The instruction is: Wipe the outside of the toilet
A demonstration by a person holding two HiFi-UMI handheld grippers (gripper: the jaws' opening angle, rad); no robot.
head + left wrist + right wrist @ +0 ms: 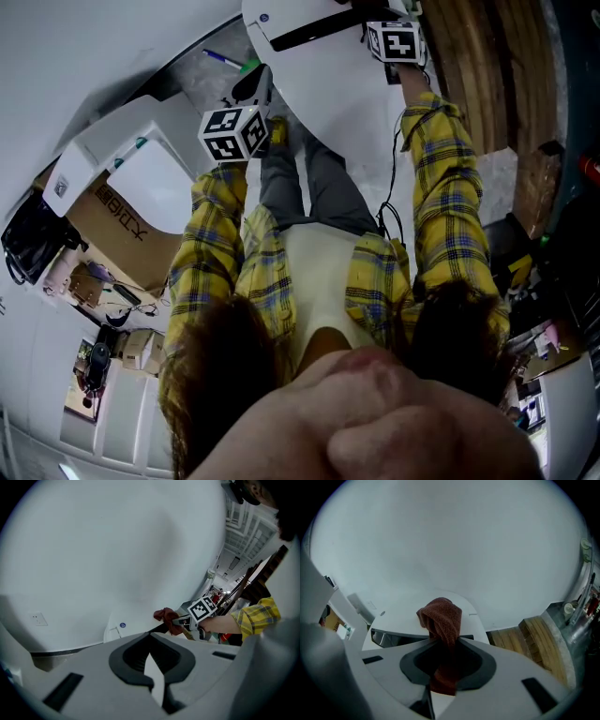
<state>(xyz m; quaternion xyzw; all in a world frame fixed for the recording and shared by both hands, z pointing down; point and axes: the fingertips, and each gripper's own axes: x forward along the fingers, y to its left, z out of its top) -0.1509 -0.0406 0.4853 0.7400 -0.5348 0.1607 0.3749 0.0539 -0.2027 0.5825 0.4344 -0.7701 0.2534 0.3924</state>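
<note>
Left gripper (150,638): jaws pressed together with nothing between them, held near the left edge of the white toilet (323,84). Right gripper (443,644): jaws pinching a red-brown cloth (440,616), whose bunched end lies at the toilet's top, right side.

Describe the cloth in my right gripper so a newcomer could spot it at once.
Start at the big white toilet against the pale wall. The right gripper points at it, and bunched up from between its jaws is the cloth. It is the only reddish-brown, knobbly-textured thing among smooth white and grey surfaces.
</note>
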